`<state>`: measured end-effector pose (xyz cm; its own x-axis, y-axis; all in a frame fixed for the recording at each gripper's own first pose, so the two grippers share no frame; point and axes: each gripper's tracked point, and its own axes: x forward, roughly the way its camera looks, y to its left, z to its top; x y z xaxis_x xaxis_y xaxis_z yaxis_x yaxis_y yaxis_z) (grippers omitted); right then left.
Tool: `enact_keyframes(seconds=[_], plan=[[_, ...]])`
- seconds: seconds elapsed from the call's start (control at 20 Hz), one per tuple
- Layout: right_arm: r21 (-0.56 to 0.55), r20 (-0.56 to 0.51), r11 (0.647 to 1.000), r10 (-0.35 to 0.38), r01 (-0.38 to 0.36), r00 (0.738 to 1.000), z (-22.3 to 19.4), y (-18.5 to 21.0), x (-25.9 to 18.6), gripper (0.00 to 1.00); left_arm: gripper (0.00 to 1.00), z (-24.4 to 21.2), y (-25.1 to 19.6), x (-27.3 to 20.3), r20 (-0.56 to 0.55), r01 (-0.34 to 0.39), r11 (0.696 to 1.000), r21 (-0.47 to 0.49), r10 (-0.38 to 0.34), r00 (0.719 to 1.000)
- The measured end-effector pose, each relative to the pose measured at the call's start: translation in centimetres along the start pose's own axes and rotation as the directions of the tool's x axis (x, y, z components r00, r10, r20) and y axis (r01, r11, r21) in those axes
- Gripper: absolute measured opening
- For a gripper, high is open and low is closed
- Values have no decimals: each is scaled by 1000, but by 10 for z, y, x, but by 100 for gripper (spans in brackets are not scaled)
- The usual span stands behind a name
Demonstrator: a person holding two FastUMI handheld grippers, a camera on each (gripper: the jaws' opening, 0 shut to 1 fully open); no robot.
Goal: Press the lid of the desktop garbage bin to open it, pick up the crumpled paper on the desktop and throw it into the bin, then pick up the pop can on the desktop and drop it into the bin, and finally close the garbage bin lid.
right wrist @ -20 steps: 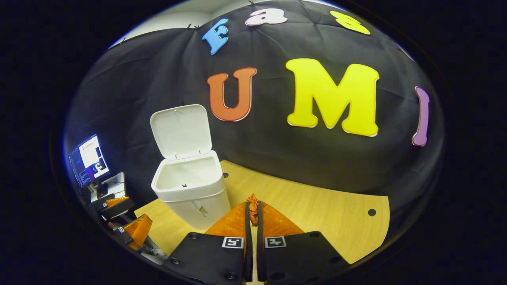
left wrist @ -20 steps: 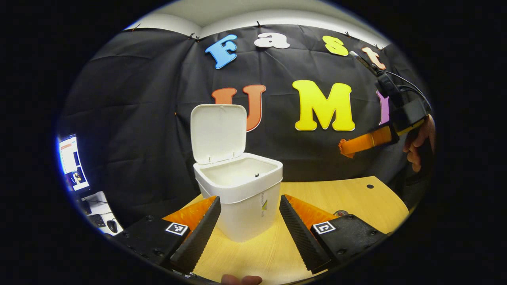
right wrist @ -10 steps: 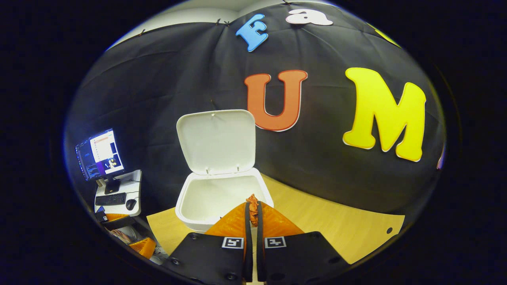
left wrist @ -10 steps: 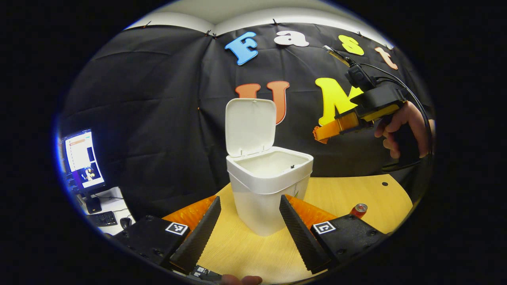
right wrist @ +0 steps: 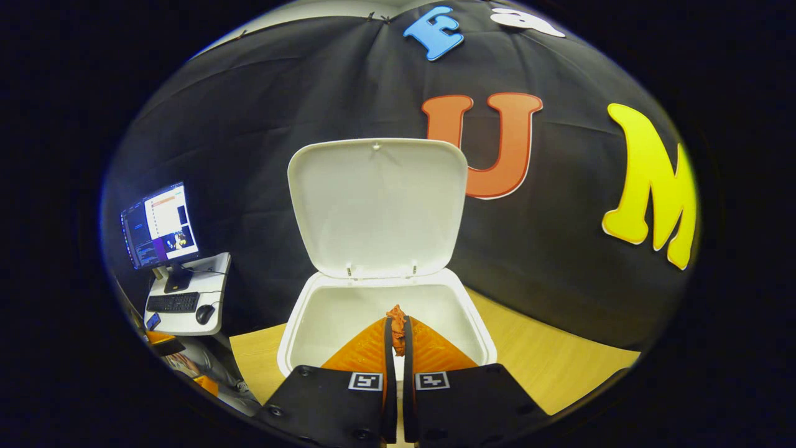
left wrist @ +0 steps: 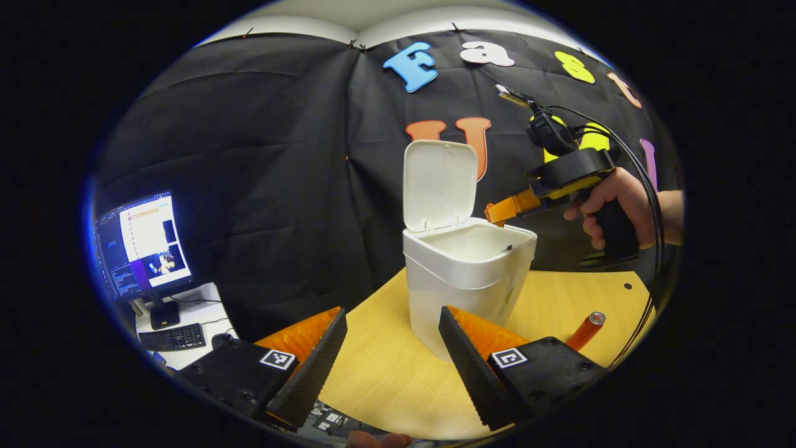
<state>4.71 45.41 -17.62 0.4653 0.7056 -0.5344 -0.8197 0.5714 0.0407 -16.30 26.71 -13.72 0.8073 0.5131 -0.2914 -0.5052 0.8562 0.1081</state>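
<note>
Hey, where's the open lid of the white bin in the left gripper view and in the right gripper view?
Left gripper view: the lid stands upright just right of centre, above the bin, left of the right hand-held gripper.
Right gripper view: the lid is at centre, raised behind the bin's opening.
Shared landmark: the monitor, at the left edge in both.

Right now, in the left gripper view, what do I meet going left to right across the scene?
Computer monitor → keyboard → open garbage bin → right gripper over the bin's rim → pop can lying on the desktop → hand holding that gripper.
</note>
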Motion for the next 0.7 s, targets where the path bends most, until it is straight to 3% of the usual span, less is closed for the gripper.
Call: enact_keyframes(seconds=[0.2,0.3,0.45,0.55,0.7], plan=[[-31,-23,999,-7,6,1000,-5,5,17,5,98,-2,9,1,-7,-15,1000,12,15,1000],[-40,-34,999,-19,17,999,-9,3,27,13,98,-3,7,1,-6,-15,1000,12,15,1000],[-41,-41,998,-46,44,998,-15,-4,31,41,98,-4,6,2,-5,-9,1000,14,9,1000],[-27,-31,998,-58,58,998,-14,-7,29,70,98,-4,4,1,-3,-1,1000,20,1,1000],[-2,-4,998,-68,68,998,-7,-12,22,76,98,-3,-3,1,3,17,1000,26,-18,1000]])
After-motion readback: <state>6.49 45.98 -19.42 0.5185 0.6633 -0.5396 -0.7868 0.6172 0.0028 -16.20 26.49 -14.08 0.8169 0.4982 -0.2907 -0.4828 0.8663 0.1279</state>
